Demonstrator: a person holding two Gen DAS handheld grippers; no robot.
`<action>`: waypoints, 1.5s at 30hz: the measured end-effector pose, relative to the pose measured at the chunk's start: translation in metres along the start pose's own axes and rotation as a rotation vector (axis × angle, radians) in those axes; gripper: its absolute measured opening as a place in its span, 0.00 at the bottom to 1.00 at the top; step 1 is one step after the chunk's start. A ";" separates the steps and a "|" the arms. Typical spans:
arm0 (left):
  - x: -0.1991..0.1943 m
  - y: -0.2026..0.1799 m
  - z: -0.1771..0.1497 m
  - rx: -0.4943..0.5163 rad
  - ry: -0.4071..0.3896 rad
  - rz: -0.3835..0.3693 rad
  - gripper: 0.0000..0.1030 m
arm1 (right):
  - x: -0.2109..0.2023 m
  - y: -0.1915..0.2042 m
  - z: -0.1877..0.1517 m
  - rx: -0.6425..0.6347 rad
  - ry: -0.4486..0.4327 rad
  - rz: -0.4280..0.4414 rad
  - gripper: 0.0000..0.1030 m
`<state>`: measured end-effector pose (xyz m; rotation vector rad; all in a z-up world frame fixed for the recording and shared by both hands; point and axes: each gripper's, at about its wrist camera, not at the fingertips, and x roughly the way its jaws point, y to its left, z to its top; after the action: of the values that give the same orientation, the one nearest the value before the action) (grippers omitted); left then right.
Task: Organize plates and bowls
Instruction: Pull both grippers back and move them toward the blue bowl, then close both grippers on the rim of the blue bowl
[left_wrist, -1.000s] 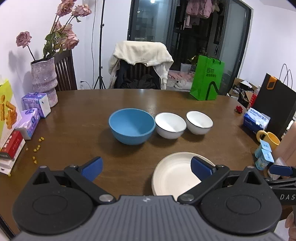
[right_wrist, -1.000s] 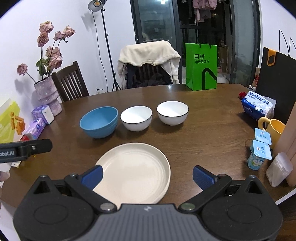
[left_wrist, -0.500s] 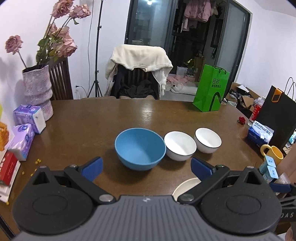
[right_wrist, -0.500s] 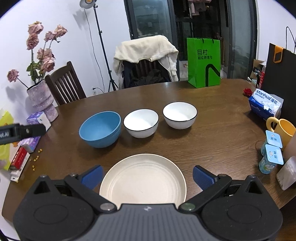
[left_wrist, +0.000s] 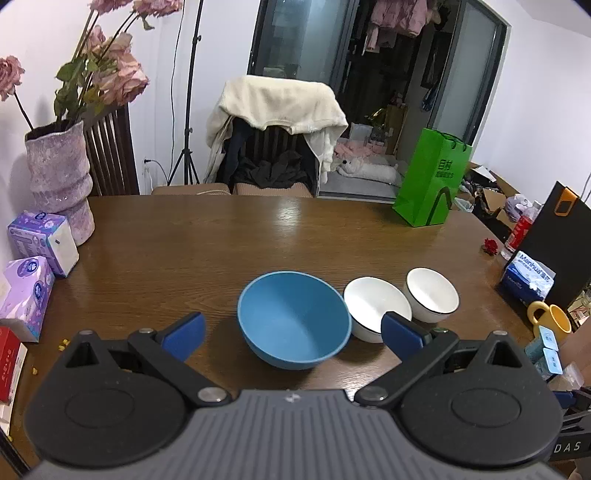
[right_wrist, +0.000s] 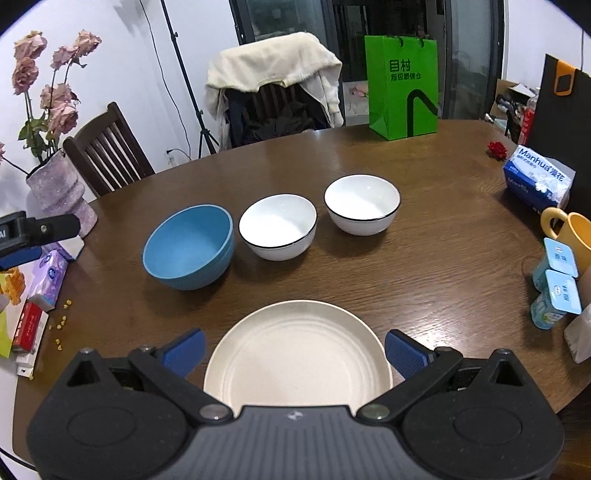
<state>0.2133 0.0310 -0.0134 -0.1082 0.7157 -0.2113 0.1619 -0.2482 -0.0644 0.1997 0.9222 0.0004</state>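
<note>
Blue bowl (right_wrist: 188, 247), two white bowls (right_wrist: 277, 226) rimmed in black, cream plate (right_wrist: 297, 356), dark brown wood-grain table (right_wrist: 424, 266), bright green bag (right_wrist: 402, 86), yellow mug (right_wrist: 570, 230)

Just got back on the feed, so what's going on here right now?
A person holds two grippers over a wooden table, both open and empty. The left gripper faces the blue bowl; the right gripper faces the cream plate. Two white bowls sit beside the blue one. Nothing is stacked yet.
</note>
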 end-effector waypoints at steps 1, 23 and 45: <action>0.004 0.003 0.002 -0.004 0.007 0.003 1.00 | 0.002 0.001 0.002 0.001 0.005 0.001 1.00; 0.113 0.056 0.019 -0.024 0.173 0.057 1.00 | 0.100 0.042 0.055 0.035 0.064 0.038 0.93; 0.188 0.068 0.025 0.003 0.292 0.046 0.66 | 0.191 0.079 0.088 0.095 0.191 -0.009 0.52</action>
<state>0.3779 0.0546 -0.1263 -0.0578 1.0078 -0.1858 0.3539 -0.1697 -0.1505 0.2873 1.1142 -0.0336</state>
